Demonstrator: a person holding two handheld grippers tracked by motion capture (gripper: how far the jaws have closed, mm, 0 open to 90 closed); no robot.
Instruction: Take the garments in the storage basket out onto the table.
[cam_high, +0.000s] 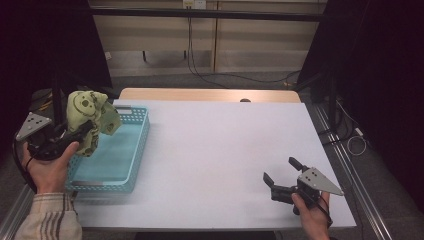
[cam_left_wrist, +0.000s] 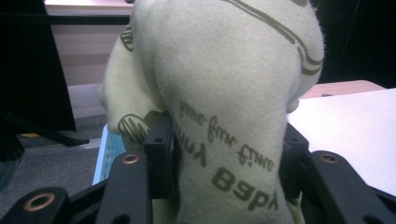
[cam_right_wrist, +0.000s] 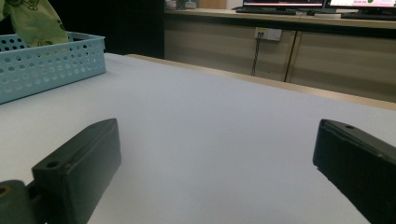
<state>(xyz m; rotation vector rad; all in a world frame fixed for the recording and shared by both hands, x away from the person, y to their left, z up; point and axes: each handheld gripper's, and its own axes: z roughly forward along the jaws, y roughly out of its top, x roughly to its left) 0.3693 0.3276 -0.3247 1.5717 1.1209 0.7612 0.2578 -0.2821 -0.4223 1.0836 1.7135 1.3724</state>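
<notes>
A pale green cloth (cam_high: 91, 116) with brown print hangs bunched above the left part of a light blue perforated basket (cam_high: 131, 150). My left gripper (cam_high: 82, 131) is shut on it, lifted over the basket's left side. In the left gripper view the cloth (cam_left_wrist: 224, 93) rises as a tall bundle with both black pads (cam_left_wrist: 161, 144) pressed into its lower part. My right gripper (cam_high: 281, 171) rests near the table's front right corner, open, with nothing between its jaws. From the right gripper view the cloth (cam_right_wrist: 32, 21) and the basket (cam_right_wrist: 46, 65) appear at the far left.
The white table (cam_high: 225, 145) stretches between the basket and the right gripper, with a wooden strip (cam_high: 210, 95) along its far edge. Cables (cam_high: 200, 70) trail on the floor behind. Metal rails (cam_high: 350, 170) run along the table's right side.
</notes>
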